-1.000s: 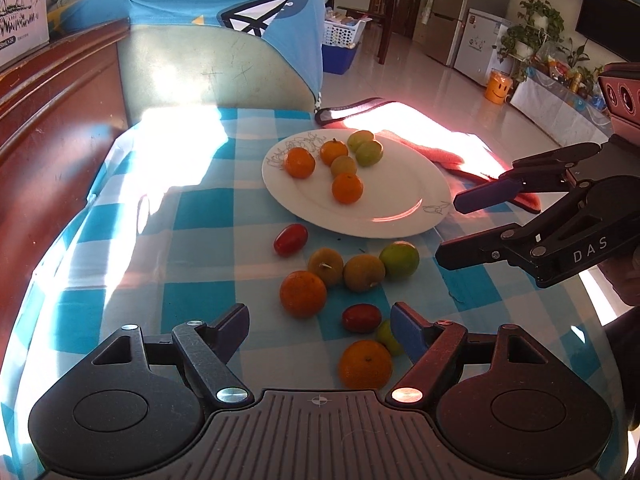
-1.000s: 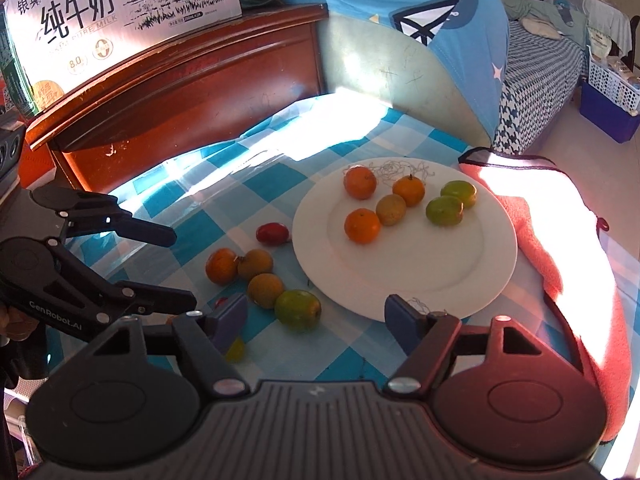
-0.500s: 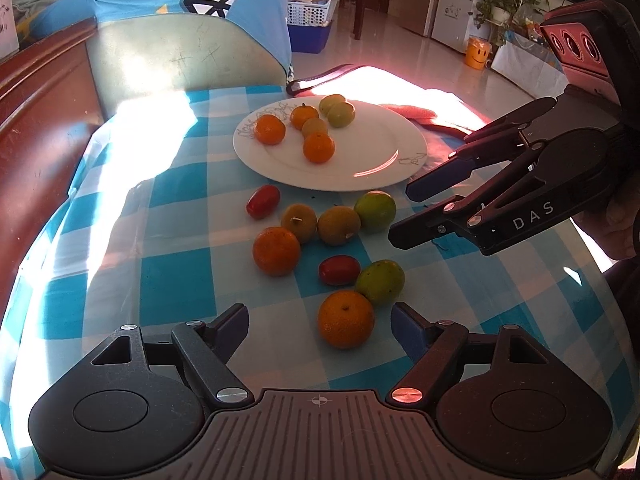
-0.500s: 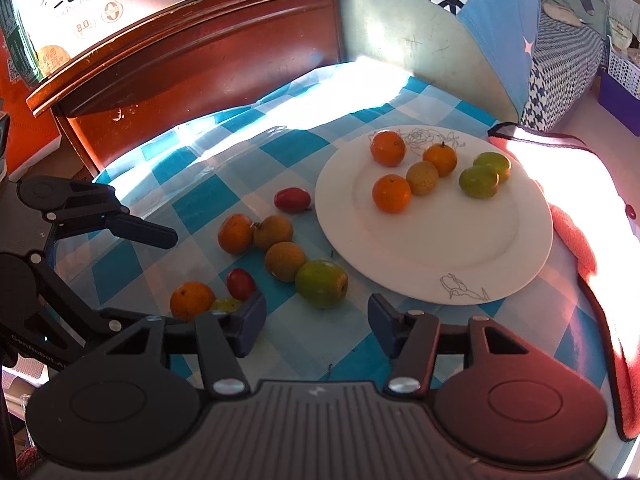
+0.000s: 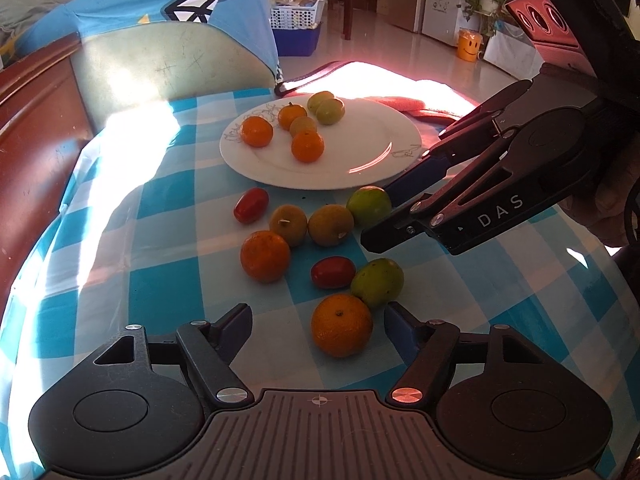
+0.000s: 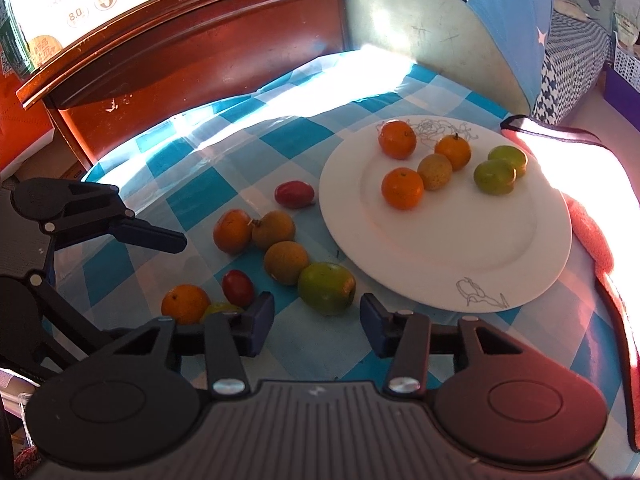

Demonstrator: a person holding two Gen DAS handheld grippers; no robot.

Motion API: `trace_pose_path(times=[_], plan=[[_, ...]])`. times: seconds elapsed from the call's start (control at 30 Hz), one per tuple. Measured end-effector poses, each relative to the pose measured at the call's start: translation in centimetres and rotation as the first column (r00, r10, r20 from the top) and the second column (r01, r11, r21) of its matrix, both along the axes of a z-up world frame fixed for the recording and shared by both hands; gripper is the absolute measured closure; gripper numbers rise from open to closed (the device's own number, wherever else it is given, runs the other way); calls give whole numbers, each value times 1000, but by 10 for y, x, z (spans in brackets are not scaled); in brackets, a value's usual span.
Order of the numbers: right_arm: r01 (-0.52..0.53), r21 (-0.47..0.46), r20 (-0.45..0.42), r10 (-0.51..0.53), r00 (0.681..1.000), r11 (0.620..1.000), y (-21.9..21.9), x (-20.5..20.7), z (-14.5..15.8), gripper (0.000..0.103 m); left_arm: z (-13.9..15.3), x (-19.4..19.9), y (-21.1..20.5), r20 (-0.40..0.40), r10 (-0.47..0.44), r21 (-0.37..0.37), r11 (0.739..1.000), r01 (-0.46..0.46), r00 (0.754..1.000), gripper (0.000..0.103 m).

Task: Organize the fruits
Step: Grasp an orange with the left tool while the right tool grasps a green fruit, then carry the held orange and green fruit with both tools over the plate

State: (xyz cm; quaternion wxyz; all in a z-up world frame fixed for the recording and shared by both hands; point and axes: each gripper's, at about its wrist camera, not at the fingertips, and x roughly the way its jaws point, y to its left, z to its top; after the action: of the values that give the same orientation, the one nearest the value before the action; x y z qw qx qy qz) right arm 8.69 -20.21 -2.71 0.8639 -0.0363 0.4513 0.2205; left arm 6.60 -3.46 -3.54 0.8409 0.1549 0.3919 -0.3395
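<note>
Left gripper point(image 5: 318, 330): we see its jaws closing, wide apart; an orange point(image 5: 341, 325) lies between them on the checked cloth point(image 5: 160, 292), untouched.
Right gripper point(image 6: 316, 316): our jaws are closing around a green fruit point(image 6: 326, 288); pads not yet pressing it.
Plate point(image 6: 500, 264): white; six fruits sit at its far side.
Loose fruit: we count eight, clustered just beside the plate.

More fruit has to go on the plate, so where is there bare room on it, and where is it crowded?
The plate is bare across its near half, between the bird drawing and the six fruits bunched at its far side. The cloth beside it is crowded with loose fruit.
</note>
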Motion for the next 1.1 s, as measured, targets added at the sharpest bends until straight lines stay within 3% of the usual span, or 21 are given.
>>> trace_pose_path(times=[0.07, 0.2, 0.37, 0.53, 0.77, 1.1], plan=[[4, -1, 1, -4, 1000, 1000, 1, 1, 0, 55, -1, -1, -1, 2, -14, -2, 1000, 14, 1000, 35], [13, -6, 3, -13, 1000, 1000, 2, 3, -1, 59, -3, -2, -5, -8, -34, -4, 999, 34, 999, 50], [21, -7, 2, -21, 1000, 1000, 2, 5, -2, 62, -4, -3, -6, 2, -42, -1, 999, 42, 999, 52], [25, -6, 2, -25, 1000, 1000, 1, 5, -3, 70, -3, -1, -4, -12, -42, -21, 999, 42, 999, 73], [24, -15, 14, -24, 1000, 1000, 0, 4, -1, 71, 0, 5, 0, -53, -14, -48, 999, 11, 998, 74], [14, -1, 45, -14, 999, 1000, -2, -1, 10, 71, 18, 11, 5, -40, 24, -83, 996, -28, 999, 74]])
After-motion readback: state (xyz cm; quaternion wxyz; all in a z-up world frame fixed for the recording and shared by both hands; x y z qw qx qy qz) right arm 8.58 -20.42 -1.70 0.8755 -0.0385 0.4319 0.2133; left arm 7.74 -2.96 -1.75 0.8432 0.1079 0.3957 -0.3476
